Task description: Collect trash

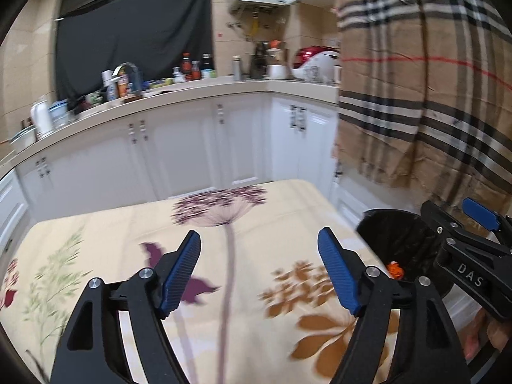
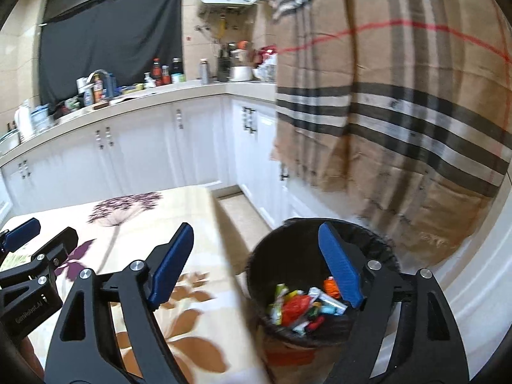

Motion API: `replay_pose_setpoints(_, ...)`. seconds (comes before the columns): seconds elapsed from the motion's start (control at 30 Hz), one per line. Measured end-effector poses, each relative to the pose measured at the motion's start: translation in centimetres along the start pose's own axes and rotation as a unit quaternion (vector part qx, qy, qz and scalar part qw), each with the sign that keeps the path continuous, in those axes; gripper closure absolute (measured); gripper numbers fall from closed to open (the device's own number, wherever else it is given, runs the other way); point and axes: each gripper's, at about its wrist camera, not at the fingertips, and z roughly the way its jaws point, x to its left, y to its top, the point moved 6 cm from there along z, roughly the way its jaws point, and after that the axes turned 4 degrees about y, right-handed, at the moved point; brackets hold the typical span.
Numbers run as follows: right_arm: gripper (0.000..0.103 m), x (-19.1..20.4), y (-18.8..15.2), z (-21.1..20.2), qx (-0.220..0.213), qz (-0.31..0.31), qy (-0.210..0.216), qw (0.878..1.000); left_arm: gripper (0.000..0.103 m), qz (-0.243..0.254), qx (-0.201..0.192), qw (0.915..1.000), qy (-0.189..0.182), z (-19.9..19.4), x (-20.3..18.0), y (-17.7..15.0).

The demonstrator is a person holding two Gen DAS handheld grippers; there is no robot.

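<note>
A black-lined trash bin (image 2: 380, 249) stands on the floor just right of the table; several colourful wrappers (image 2: 304, 304) lie inside it. The bin also shows in the left wrist view (image 1: 396, 236) with an orange scrap inside (image 1: 395, 268). My right gripper (image 2: 256, 262) is open and empty, held above the table's right edge and the bin. My left gripper (image 1: 259, 272) is open and empty above the floral tablecloth (image 1: 256, 217). Each gripper shows in the other's view: the right one (image 1: 476, 233), the left one (image 2: 28, 240).
White kitchen cabinets (image 1: 192, 147) and a cluttered counter (image 1: 179, 86) run behind the table. A plaid cloth (image 2: 400, 112) hangs at the right behind the bin. A strip of floor (image 2: 240, 211) lies between table and cabinets.
</note>
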Motion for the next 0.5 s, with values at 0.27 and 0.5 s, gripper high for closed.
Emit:
replay_pose_setpoints(0.27,0.021,5.5,-0.6,-3.3,-0.011,-0.031,0.041,0.999,0.025,-0.025,-0.013,0.9984,0.050,-4.1,6.0,-1.7)
replay_pose_setpoints(0.5,0.018,8.4,-1.0,-6.0,-0.021,-0.051,0.061,0.997,0.023,-0.033,-0.021,0.9968,0.069,-6.8,8.4,-2.7)
